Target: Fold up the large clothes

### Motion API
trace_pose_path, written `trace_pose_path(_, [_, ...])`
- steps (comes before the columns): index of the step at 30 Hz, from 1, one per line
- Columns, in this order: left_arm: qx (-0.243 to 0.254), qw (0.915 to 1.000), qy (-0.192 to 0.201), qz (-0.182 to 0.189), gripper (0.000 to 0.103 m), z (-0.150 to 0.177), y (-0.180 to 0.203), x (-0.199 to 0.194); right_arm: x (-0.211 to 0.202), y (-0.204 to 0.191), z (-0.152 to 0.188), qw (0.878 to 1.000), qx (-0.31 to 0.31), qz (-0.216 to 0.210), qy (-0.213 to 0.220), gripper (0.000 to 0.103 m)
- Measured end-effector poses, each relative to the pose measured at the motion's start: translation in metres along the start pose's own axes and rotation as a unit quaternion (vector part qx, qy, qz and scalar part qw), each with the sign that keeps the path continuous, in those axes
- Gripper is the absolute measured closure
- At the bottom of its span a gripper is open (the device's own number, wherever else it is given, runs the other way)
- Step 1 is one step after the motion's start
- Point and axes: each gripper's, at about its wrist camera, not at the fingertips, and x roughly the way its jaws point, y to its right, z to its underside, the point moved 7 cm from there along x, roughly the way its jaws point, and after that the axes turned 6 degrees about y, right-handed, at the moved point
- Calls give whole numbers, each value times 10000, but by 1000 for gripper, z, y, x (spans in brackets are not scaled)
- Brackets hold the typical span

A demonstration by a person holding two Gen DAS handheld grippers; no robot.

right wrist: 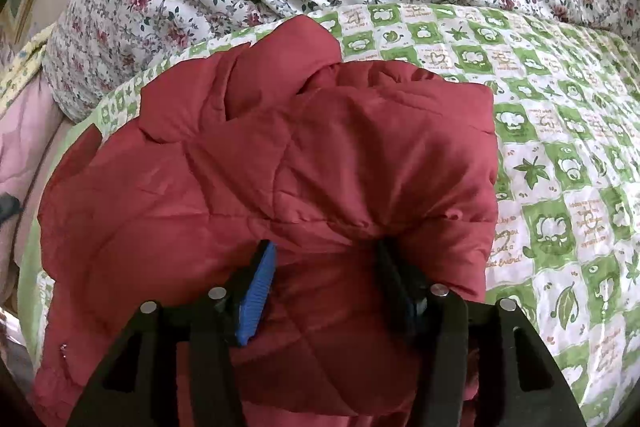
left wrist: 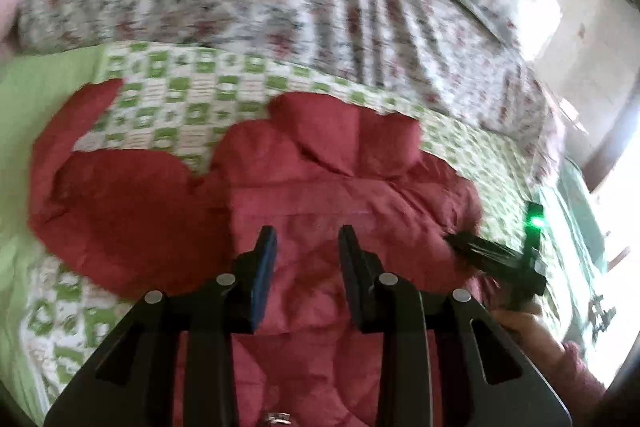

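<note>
Green-check quilt (right wrist: 560,155) under red jacket (right wrist: 280,167), bunched btwn right claw (right wrist: 324,251) fingers.

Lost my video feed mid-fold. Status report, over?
Left gripper open, above the red jacket. Right gripper open, fingers pushed into a raised fold; grip unclear. Jacket bunched on green checked quilt. Nothing in the way.

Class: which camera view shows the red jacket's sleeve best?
The left wrist view: the jacket lies spread on the green quilt, with the sleeve reaching left. The right wrist view shows only bunched quilted fabric close up.
</note>
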Motion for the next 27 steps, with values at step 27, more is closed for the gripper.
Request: trace_pose_path(27, [-17, 9951, -933, -325, 75, 71, -31, 97, 7, -8, 13, 9970, -622, 394, -223, 36])
